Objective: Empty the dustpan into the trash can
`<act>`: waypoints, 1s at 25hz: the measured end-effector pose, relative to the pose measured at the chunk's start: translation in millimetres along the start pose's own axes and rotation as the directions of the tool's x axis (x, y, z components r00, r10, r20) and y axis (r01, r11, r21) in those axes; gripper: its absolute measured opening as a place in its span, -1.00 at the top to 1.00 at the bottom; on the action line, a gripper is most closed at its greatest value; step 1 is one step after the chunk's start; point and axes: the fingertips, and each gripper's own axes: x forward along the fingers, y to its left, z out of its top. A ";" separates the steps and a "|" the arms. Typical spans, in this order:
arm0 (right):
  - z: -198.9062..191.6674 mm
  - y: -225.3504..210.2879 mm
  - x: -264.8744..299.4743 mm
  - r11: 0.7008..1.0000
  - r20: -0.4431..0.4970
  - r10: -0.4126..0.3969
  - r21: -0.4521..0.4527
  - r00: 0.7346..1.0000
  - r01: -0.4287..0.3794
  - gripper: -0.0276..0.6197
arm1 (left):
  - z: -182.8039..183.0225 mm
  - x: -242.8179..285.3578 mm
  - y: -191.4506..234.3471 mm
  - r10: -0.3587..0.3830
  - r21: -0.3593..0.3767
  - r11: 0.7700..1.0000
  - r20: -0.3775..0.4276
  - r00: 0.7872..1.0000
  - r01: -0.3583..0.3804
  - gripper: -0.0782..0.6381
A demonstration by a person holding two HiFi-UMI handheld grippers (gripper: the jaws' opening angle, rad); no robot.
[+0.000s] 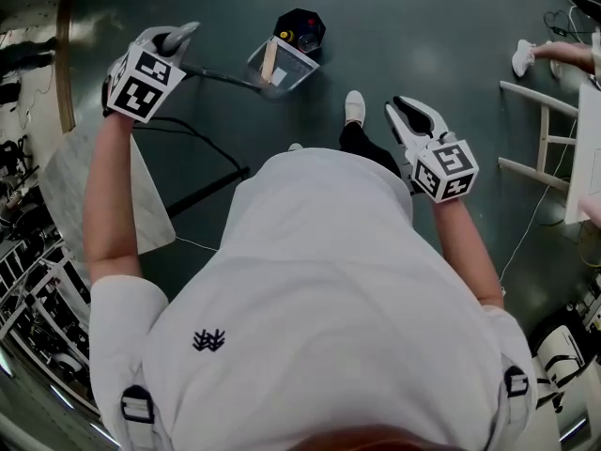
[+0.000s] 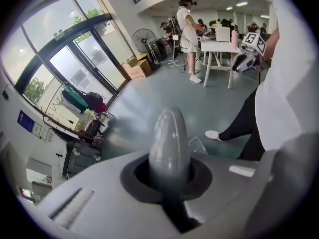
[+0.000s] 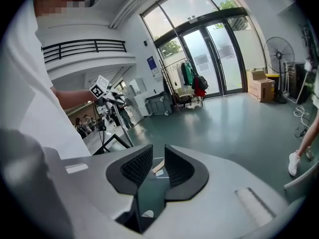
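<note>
My left gripper (image 1: 172,43) is raised at the upper left, shut on the grey handle end (image 2: 169,146) of a long-handled dustpan. Its dark rod slopes down to the clear pan (image 1: 282,66), which hangs close beside the black trash can (image 1: 302,26) on the floor. A wooden stick and a scrap of paper lie in the pan. Small coloured items show inside the can. My right gripper (image 1: 406,111) is held at the right, open and empty. Through the gap between its pads (image 3: 133,167) I glimpse the pan (image 3: 156,166) far below.
A white table and wooden stool frame (image 1: 543,139) stand at the right, with another person's shoe (image 1: 524,57) beside them. A black stand with cables (image 1: 202,191) and a pale slab (image 1: 61,186) are at the left. My own shoe (image 1: 354,107) is near the pan.
</note>
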 end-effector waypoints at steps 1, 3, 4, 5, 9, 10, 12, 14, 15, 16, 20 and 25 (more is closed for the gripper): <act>1.6 -6.8 0.8 1.000 -0.005 0.003 0.006 1.000 -0.003 0.68 | 7.1 4.0 3.3 -0.007 0.017 1.000 -0.011 1.000 0.007 0.62; 5.5 -20.4 2.8 1.000 -0.009 0.007 0.019 1.000 -0.007 0.68 | 20.4 13.6 9.7 -0.020 0.056 0.998 -0.039 0.999 0.022 0.62; 7.7 -27.5 3.1 1.000 -0.008 0.006 0.026 1.000 -0.006 0.68 | 27.4 19.2 12.4 -0.026 0.076 0.997 -0.054 0.998 0.031 0.62; 10.0 -34.6 2.7 0.999 -0.006 0.004 0.033 1.000 -0.004 0.68 | 34.6 25.5 15.0 -0.033 0.095 0.995 -0.068 0.997 0.039 0.62; 16.5 -64.4 -3.6 0.998 0.007 -0.015 0.062 1.000 0.015 0.68 | 60.9 57.1 24.8 -0.065 0.155 0.984 -0.130 0.989 0.085 0.62; 16.4 -72.7 -5.5 0.997 0.008 -0.022 0.070 1.000 0.022 0.68 | 65.6 65.6 26.7 -0.072 0.173 0.980 -0.152 0.986 0.098 0.62; 14.5 -88.6 -9.9 0.995 0.012 -0.039 0.091 0.999 0.038 0.68 | 73.5 81.9 28.9 -0.082 0.213 0.969 -0.198 0.977 0.125 0.62; 11.4 -101.5 -15.1 0.992 0.018 -0.058 0.112 0.998 0.055 0.68 | 81.4 96.1 29.1 -0.097 0.251 0.955 -0.245 0.965 0.159 0.62; 9.9 -106.3 -17.5 0.991 0.021 -0.065 0.121 0.998 0.062 0.69 | 85.7 102.7 28.8 -0.103 0.274 0.945 -0.269 0.958 0.179 0.62; 8.6 -110.2 -19.4 0.989 0.023 -0.071 0.130 0.997 0.067 0.70 | 91.4 108.6 29.3 -0.102 0.305 0.933 -0.291 0.951 0.194 0.63; 6.3 -120.8 -22.5 0.984 0.035 -0.082 0.160 0.996 0.075 0.70 | 123.3 126.4 41.8 -0.032 0.454 0.868 -0.358 0.933 0.204 0.63; -2.5 -133.1 -29.1 0.976 0.046 -0.102 0.199 0.994 0.091 0.70 | 125.6 151.7 44.6 0.031 0.575 0.746 -0.534 0.845 0.337 0.63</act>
